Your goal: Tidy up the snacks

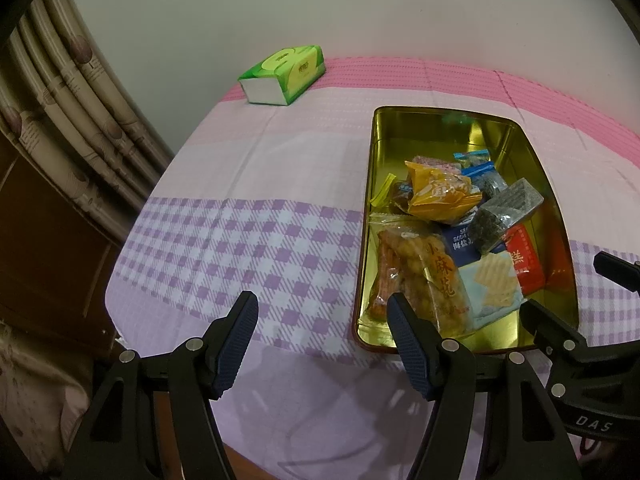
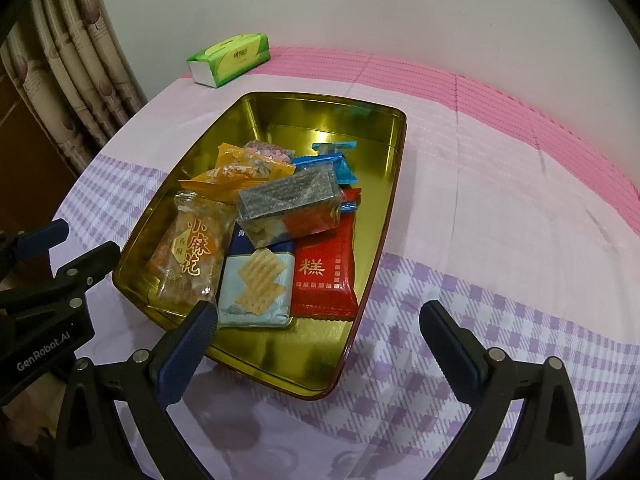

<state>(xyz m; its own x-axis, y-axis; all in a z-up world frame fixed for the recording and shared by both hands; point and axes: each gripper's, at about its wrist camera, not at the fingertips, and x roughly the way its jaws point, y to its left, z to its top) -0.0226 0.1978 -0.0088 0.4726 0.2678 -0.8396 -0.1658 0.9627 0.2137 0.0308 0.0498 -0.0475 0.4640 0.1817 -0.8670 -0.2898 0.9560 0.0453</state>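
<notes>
Two grippers, left (image 1: 322, 312) and right (image 2: 318, 324), hover with fingers wide and empty over the near end of a gold tin (image 2: 384, 216) of packets (image 2: 288, 204) on a checked cloth (image 2: 500, 208), a green tissue box (image 2: 228, 58) far left.

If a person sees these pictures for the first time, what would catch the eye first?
Probably the shiny gold tin in the middle of the checked cloth, with bright snack packets piled at its near end, a red packet among them. Then the green tissue box at the far edge, near the wall.
</notes>
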